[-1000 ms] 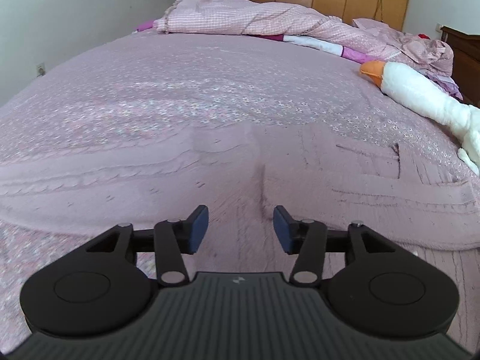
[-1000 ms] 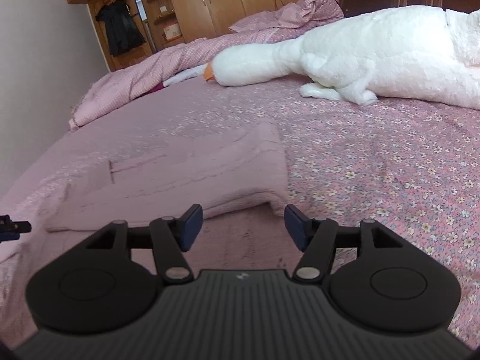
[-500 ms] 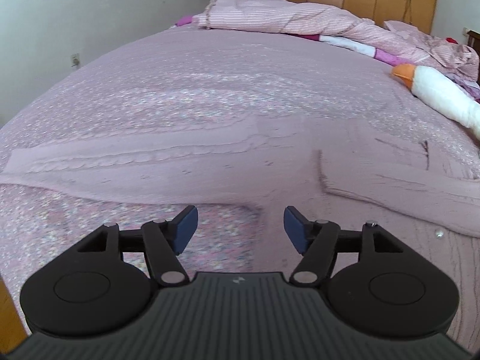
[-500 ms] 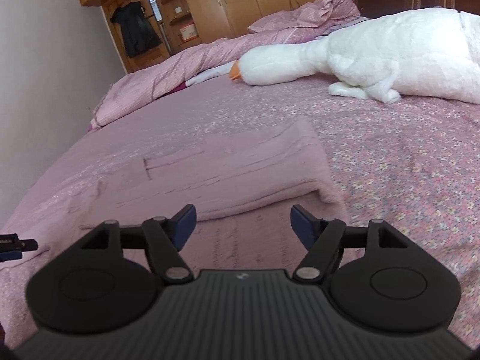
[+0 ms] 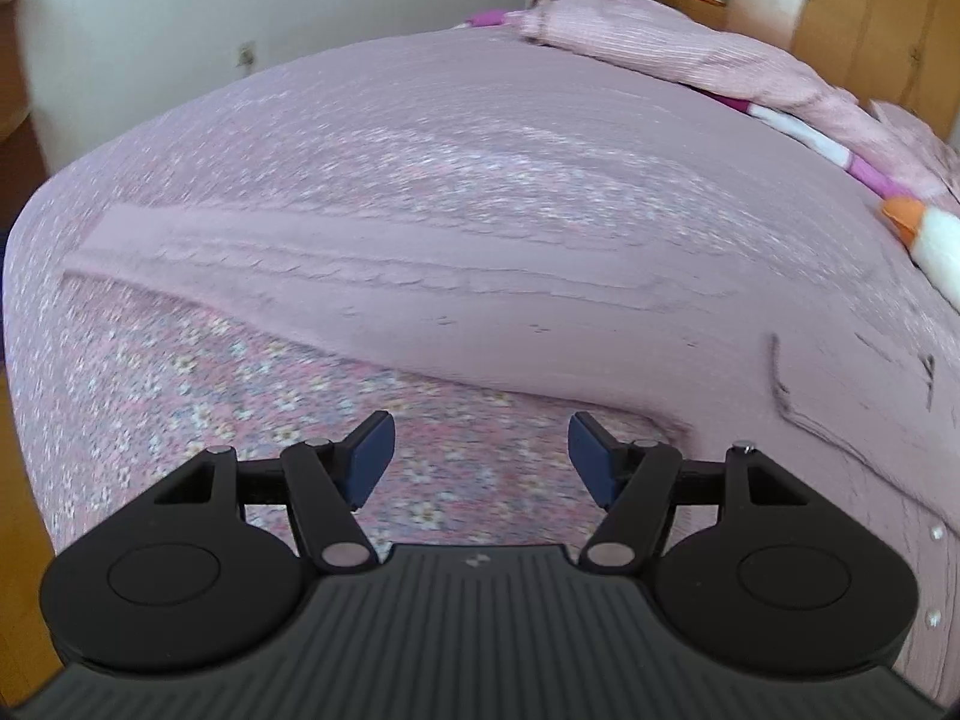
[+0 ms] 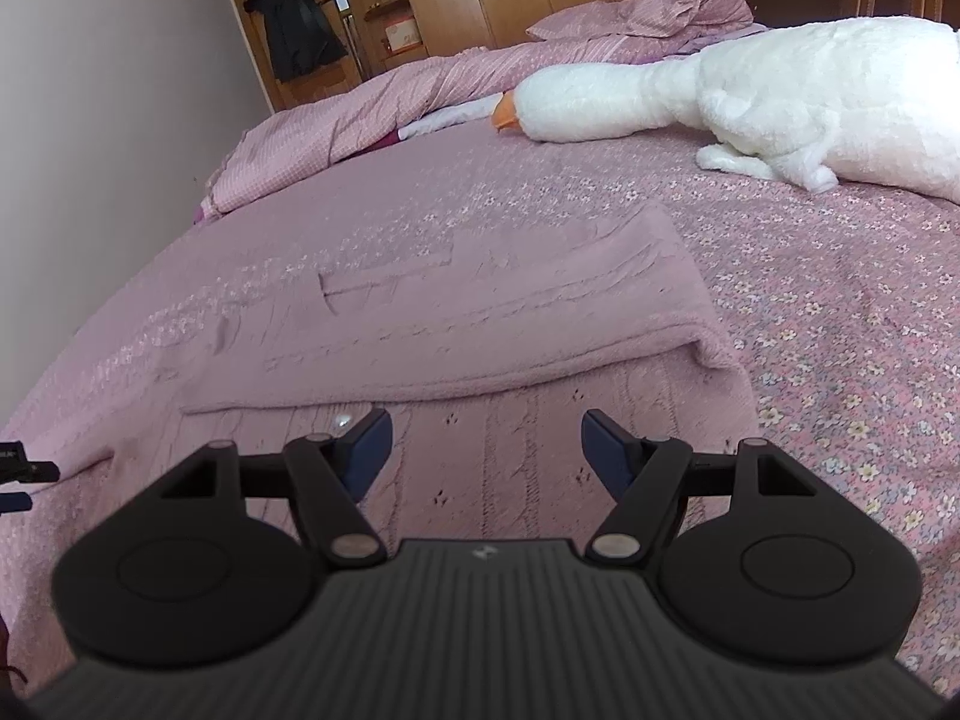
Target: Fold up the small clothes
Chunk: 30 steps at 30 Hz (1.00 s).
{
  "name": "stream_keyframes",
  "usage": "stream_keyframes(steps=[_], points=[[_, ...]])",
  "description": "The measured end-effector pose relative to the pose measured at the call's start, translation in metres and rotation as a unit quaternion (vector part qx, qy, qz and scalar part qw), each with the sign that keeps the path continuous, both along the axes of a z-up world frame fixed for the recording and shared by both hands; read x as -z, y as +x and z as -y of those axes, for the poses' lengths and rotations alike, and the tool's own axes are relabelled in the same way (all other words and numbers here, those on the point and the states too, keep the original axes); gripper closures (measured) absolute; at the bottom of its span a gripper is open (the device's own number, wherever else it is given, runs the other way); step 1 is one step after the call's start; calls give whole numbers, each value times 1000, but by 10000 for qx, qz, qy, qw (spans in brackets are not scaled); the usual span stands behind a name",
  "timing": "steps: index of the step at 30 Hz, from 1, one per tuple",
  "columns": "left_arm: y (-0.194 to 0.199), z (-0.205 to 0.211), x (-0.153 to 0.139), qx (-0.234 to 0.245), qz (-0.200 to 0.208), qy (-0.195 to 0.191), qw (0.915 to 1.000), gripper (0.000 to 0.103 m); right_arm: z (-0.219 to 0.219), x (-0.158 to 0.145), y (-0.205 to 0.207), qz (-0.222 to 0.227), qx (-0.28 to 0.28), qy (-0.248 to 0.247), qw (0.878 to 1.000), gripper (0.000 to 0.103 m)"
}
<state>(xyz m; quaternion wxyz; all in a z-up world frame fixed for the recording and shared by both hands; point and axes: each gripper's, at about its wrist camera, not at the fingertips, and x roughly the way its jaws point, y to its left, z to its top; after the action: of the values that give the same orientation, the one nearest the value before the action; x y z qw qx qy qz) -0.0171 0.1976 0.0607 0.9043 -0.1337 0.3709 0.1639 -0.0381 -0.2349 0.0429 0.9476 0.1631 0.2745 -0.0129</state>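
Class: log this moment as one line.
left gripper open, empty | right gripper open, empty | cardigan on bed: right sleeve folded, left sleeve outstretched

The left wrist view is smeared with motion blur, so the knit pattern of the sweater (image 5: 420, 276) cannot be made out there. The toy goose (image 5: 927, 240) is cut off by that picture's right edge. In the right wrist view, the left claw (image 6: 18, 471) is only a sliver at the left edge.

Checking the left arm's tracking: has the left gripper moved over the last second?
Yes. The left gripper has swung leftward: against the sweater, it was over the body and is now before the outstretched sleeve.
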Motion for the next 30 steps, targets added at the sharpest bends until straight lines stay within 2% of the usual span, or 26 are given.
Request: stream_keyframes(steps=[7,18,21,30], points=[[-4,-37,13,-741,-111,-487,9960,32,-4,8,2,-123,-39,16,9999,31],[-7,-95,24,-1551,373,-1233,9795,32,-15,17,8,-384,-68,-124,9992,31],[0,-105,25,-1612,408,-1274,9778,32,-17,18,9,-452,-84,-165,9988,31],[31,-116,23,-1617,441,-1031,9804,30,-20,17,9,-549,-30,-246,9982,31]])
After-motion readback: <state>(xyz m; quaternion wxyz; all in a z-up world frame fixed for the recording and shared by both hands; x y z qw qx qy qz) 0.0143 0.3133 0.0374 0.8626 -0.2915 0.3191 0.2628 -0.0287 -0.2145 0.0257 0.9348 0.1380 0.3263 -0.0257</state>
